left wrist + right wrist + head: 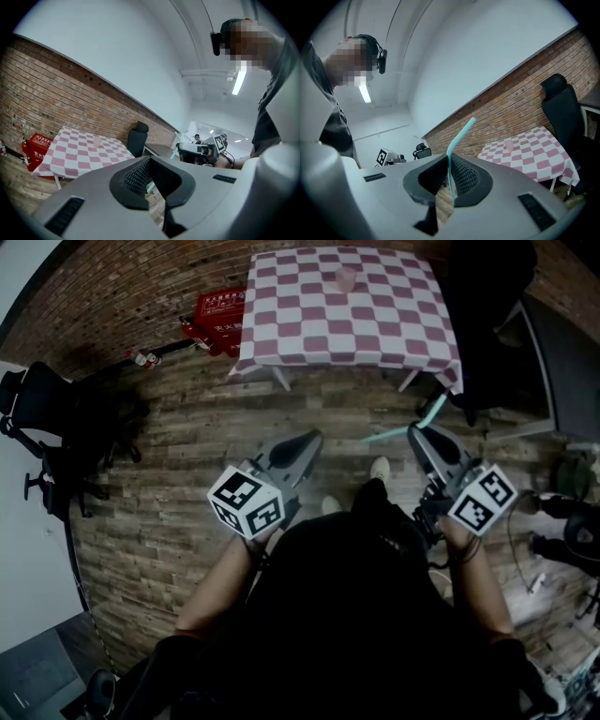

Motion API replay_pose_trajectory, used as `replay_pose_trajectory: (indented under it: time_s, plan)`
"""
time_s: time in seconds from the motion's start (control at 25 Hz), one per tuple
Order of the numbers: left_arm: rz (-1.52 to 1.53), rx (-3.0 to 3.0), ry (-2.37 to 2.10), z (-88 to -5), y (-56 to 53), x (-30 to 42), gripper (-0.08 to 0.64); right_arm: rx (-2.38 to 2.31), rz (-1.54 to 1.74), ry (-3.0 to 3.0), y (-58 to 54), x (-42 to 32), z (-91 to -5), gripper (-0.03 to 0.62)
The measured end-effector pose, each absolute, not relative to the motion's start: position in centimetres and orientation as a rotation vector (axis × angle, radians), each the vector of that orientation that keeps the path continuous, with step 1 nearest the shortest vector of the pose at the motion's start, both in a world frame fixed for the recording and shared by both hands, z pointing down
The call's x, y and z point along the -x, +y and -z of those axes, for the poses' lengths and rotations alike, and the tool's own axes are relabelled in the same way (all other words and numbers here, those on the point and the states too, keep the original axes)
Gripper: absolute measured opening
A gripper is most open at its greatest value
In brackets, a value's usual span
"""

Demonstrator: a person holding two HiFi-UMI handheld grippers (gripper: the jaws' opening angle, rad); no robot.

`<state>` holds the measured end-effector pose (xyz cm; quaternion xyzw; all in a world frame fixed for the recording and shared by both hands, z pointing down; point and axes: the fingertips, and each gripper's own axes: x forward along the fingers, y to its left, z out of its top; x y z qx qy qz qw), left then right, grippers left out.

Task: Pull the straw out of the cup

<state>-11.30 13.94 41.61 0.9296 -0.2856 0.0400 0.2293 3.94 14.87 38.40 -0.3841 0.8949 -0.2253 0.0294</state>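
A pink cup (346, 278) stands on the table with the pink-and-white checked cloth (281, 343), far ahead of both grippers. My right gripper (419, 435) is shut on a teal bendy straw (403, 427), which sticks out sideways over the wooden floor. In the right gripper view the straw (459, 136) rises from between the pads of that gripper (449, 157), with the cup (509, 146) small in the distance. My left gripper (305, 448) hangs level beside it, shut and holding nothing. The left gripper view shows its jaws (150, 159) together and the cup (97, 141) far off.
A red extinguisher box (220, 315) sits on the floor left of the table. A black office chair (487, 315) stands at the table's right, and another chair (37, 437) stands by the left wall. The person's shoes (379, 468) are on the plank floor below the grippers.
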Motion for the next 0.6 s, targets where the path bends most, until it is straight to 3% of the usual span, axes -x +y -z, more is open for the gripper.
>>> replay_pose_trajectory:
  time_s: [0.6]
  plan:
    - [-0.104,-2.556,-0.796,-41.6,15.2,11.1,0.012,1.153,0.692,2.772,15.8,-3.3,-38.2,0.033]
